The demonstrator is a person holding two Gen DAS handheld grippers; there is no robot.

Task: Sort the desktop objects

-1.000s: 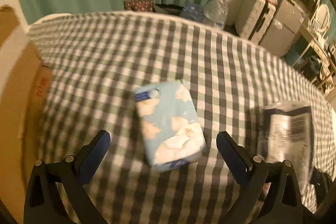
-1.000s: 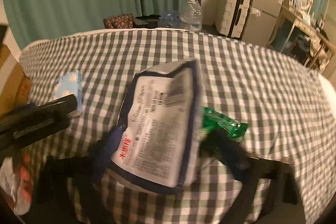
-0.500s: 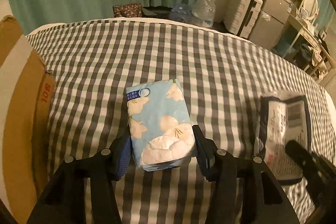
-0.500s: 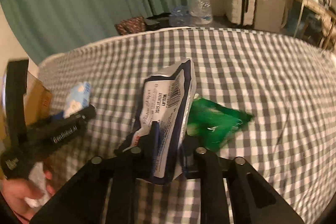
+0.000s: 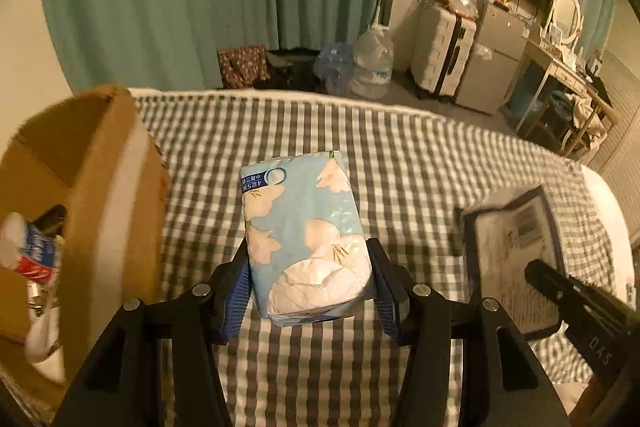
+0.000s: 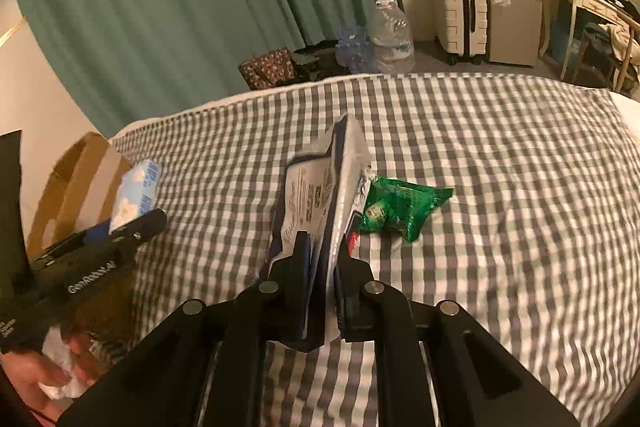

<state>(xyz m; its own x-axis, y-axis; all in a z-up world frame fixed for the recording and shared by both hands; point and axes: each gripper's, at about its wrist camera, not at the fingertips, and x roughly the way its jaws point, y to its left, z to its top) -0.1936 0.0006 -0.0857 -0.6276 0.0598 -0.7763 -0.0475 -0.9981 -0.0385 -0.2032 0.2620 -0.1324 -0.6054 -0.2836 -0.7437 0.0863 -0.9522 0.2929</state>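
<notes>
Both wrist views look forward and down over the checked bedspread [image 5: 420, 163] toward the green curtain [image 6: 180, 7] (each close above its own fingers), sharing the cardboard box [image 5: 116, 187].

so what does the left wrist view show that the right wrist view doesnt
Only the left wrist view looks into the cardboard box, where a red, white and blue packet lies. Only the right wrist view shows the green snack packet on the checked cloth. Both show the blue tissue pack in the left gripper and the grey pouch in the right gripper.
</notes>
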